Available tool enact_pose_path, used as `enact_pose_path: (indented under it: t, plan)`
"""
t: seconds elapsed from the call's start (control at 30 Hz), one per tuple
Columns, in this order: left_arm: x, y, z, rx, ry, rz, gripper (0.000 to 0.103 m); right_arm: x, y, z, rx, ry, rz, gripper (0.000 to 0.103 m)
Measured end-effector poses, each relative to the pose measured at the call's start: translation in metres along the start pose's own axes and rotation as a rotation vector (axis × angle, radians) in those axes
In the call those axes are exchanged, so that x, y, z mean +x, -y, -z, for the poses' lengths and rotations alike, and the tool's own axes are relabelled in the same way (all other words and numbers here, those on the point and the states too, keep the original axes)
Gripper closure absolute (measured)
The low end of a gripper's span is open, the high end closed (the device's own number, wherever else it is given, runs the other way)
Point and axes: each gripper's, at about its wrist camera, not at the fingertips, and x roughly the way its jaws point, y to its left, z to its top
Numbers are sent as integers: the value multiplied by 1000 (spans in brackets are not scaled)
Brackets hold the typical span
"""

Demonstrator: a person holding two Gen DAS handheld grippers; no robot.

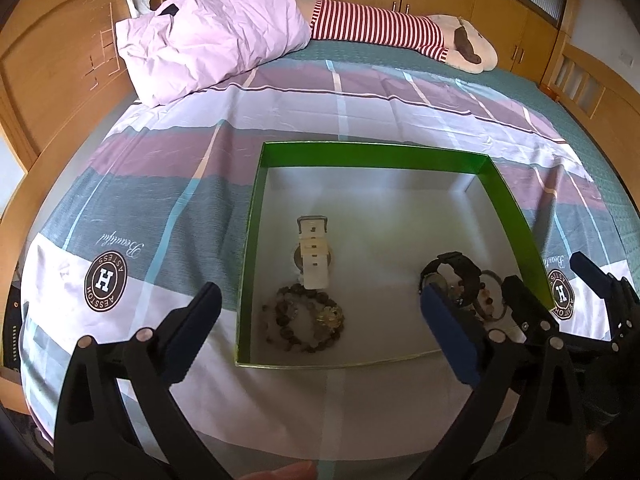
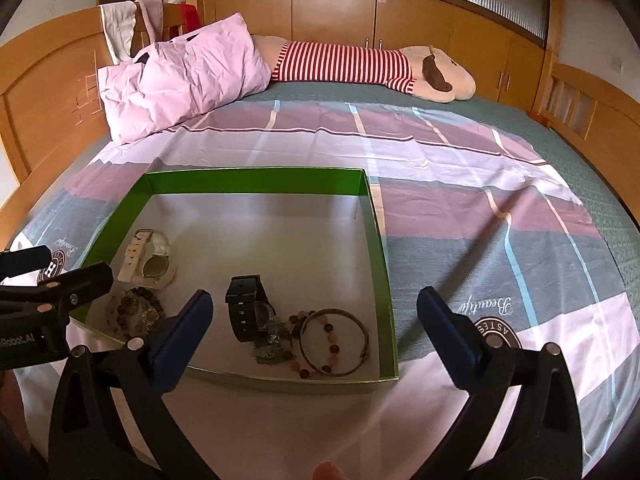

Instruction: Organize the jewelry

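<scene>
A green-walled box (image 1: 372,154) (image 2: 256,178) with a white floor lies on the bed. In it are a white watch (image 1: 314,258) (image 2: 146,258), a dark bead bracelet (image 1: 308,320) (image 2: 134,312), a black watch (image 1: 450,272) (image 2: 248,308), a metal bangle (image 2: 334,340) and a loose bead strand (image 2: 316,360). My left gripper (image 1: 316,332) is open and empty, above the box's near edge. My right gripper (image 2: 316,332) is open and empty, above the box's near right corner. The right gripper also shows in the left wrist view (image 1: 556,292).
The bed has a plaid sheet (image 1: 168,184) (image 2: 480,216). A pink pillow (image 1: 212,36) (image 2: 180,80) and a striped plush toy (image 1: 400,30) (image 2: 360,64) lie at the far side. Wooden headboard and cabinets surround the bed.
</scene>
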Motion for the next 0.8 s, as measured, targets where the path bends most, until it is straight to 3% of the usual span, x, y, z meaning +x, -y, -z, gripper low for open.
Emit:
enact_pose_path:
  t: [0.8]
  plan:
    - [3,1,2,-1,-11,1,2,2,1,2,0,-6,2,1]
